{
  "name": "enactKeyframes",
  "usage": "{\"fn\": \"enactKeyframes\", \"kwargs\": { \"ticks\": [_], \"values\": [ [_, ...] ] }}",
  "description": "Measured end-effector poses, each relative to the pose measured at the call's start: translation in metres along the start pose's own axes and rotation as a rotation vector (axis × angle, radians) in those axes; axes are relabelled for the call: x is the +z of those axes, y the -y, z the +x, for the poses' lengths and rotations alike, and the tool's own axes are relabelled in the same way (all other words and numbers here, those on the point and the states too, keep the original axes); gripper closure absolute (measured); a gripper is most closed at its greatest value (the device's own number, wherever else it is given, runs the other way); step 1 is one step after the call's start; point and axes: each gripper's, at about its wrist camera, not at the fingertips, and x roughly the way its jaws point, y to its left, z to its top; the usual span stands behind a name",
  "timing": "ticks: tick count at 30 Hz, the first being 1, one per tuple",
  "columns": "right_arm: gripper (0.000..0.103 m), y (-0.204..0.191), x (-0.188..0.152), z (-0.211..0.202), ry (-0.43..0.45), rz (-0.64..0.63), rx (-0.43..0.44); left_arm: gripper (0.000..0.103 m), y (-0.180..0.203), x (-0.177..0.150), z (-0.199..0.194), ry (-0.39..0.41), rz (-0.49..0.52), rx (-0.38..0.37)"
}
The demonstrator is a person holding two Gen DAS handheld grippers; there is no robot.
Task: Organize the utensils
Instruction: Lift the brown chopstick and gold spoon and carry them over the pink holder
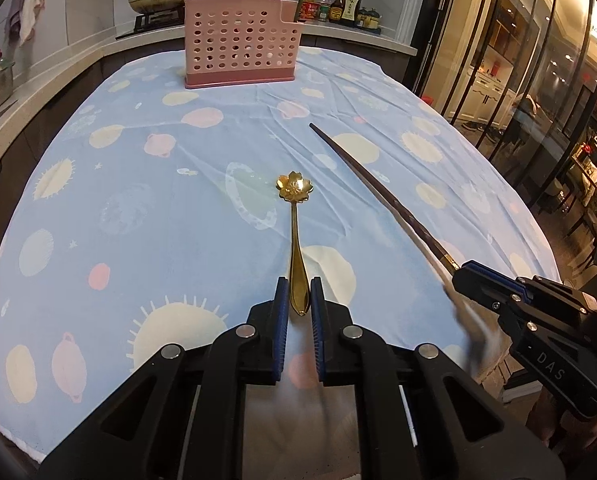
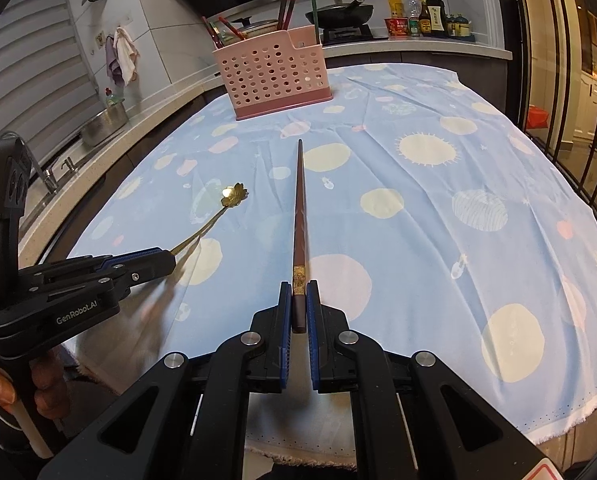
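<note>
Both tongs loaded, short of the pink utensil caddy (image 1: 242, 46)

Left gripper (image 1: 299, 296) pinches the gold flower spoon (image 1: 296, 236) by its handle end — thin, slippery metal; right gripper (image 2: 298, 304) clamps the stiff, light chopstick (image 2: 299, 216) at its butt.

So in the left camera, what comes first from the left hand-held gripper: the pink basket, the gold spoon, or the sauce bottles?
1. Gold spoon, handle between the left hand-held gripper's fingers.
2. Pink basket, straight ahead at the table's far end.
3. Sauce bottles, behind the basket on the right, on the counter.
</note>
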Motion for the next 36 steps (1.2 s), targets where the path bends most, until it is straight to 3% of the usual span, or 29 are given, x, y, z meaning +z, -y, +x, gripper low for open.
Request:
{"fn": "enactKeyframes", "kwargs": {
  "ticks": [14, 15, 25, 36],
  "values": [
    [0.096, -0.004, 0.037, -0.034, 0.133, 0.0, 0.021, 0.095, -0.005, 0.033, -0.032, 0.116, 0.007, 0.015],
    [0.096, -0.005, 0.04, -0.035, 0.142, -0.001, 0.022, 0.102, -0.004, 0.036, -0.034, 0.124, 0.01, 0.017],
    [0.096, -0.006, 0.067, -0.047, 0.214, -0.001, 0.03, 0.102, -0.008, 0.064, -0.04, 0.185, 0.024, 0.035],
    [0.096, -0.004, 0.136, -0.064, 0.332, -0.014, 0.075, 0.102, -0.016, 0.118, -0.063, 0.303, 0.05, 0.077]
  ]
}}
